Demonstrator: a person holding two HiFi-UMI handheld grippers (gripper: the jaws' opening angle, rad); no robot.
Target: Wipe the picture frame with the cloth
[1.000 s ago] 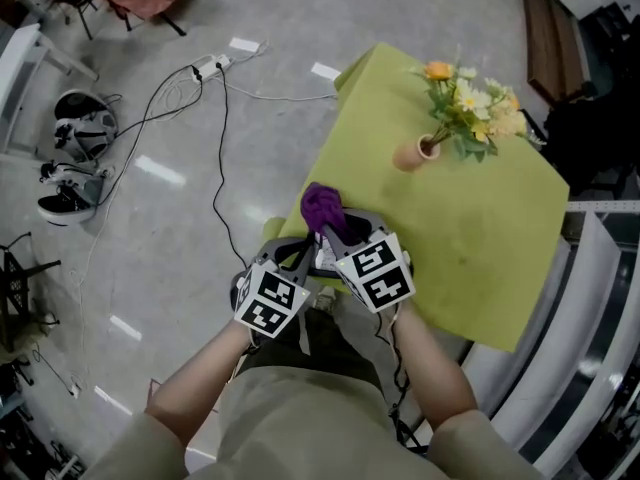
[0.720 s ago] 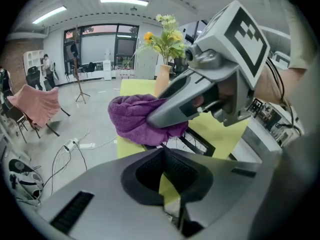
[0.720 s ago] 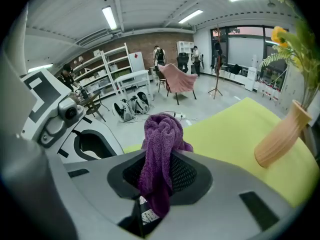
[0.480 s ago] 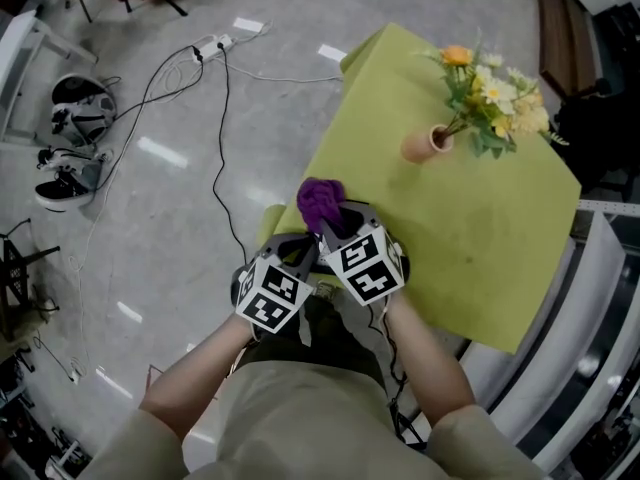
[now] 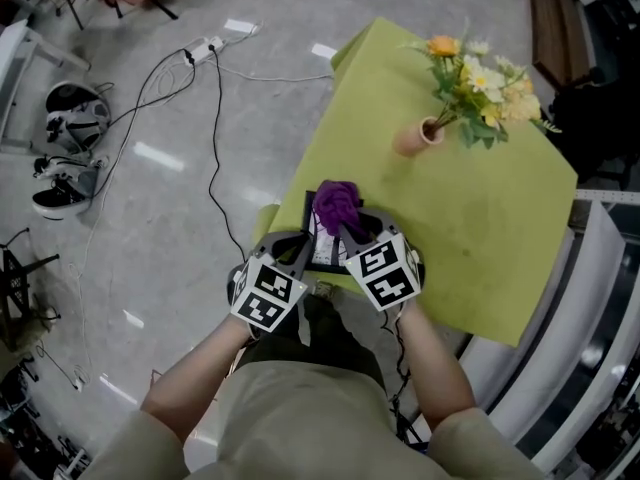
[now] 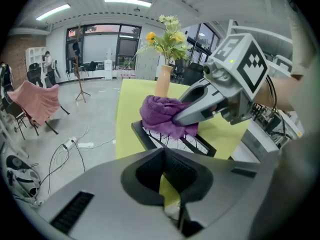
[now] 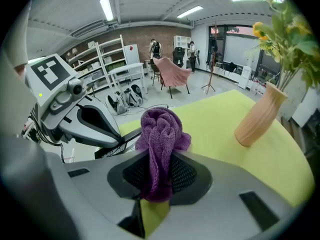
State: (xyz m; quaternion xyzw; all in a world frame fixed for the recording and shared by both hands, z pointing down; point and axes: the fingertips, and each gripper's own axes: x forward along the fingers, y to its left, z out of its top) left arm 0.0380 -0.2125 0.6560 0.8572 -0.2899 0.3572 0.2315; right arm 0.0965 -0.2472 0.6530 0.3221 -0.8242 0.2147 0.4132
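A black-edged picture frame [image 5: 322,245] is held over the near left corner of the yellow-green table [image 5: 480,228]. My left gripper [image 5: 303,256] is shut on the frame's near edge, and in the right gripper view its fingers [image 7: 119,138] pinch the dark frame [image 7: 111,152]. My right gripper [image 5: 346,230] is shut on a bunched purple cloth [image 5: 337,205] that rests on the frame's face. In the left gripper view the cloth [image 6: 162,115] lies on the frame [image 6: 172,140] under the right gripper's fingers [image 6: 200,106]. The cloth [image 7: 161,134] stands up between my right jaws.
A tan vase [image 5: 412,138] of yellow and white flowers [image 5: 480,78] stands on the far part of the table. Cables and a power strip [image 5: 205,50] lie on the grey floor at left, beside dark gear [image 5: 70,128]. A pink-draped chair [image 7: 172,71] stands further off.
My right gripper has slid the purple cloth a little to the right over the frame, and more of the picture shows. The left gripper keeps its hold.
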